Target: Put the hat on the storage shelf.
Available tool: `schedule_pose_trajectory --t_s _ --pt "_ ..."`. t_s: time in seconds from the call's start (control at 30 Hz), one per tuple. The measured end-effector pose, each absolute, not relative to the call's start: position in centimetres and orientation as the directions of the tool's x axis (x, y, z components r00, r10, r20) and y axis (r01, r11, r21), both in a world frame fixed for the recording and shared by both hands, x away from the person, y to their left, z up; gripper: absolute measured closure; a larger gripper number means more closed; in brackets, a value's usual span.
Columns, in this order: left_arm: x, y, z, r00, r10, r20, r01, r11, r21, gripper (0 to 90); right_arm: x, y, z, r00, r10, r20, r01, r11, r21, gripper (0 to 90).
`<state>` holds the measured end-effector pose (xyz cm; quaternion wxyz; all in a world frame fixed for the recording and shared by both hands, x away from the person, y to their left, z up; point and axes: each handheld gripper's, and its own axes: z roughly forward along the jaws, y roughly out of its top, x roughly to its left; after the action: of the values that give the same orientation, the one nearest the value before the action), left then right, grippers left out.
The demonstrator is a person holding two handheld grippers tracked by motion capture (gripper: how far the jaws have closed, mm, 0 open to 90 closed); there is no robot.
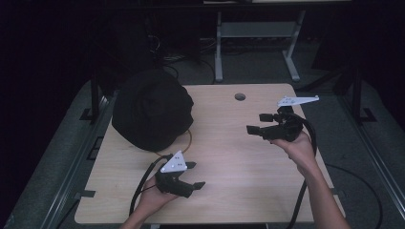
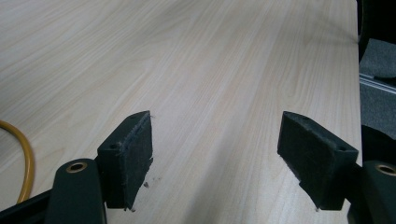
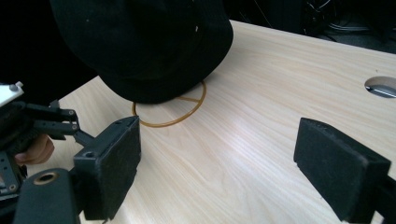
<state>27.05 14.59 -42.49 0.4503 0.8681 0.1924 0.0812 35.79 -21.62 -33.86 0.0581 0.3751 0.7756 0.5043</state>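
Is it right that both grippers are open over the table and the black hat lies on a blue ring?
Not quite: the ring under the black hat is yellow-orange, not blue, as the right gripper view shows. The left gripper and right gripper are open over the table.

From above our side of the table we look forward and down over its whole wooden top, with the floor and a desk frame beyond. The left gripper view sits low and close over the wood, looking along it to the far edge. The right gripper view, also low and near, faces across the top toward the black hat. All three share the tabletop; the yellow ring appears in each.
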Motion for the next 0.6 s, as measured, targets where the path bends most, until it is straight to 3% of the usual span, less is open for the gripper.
schedule_pose_trajectory --t_s 0.6 --pt "27.2 15.3 -42.5 0.904 0.425 -0.048 0.28 -0.505 0.817 25.9 33.5 -23.6 -35.9 -0.696 0.656 0.293 0.539 0.208 0.816 14.5"
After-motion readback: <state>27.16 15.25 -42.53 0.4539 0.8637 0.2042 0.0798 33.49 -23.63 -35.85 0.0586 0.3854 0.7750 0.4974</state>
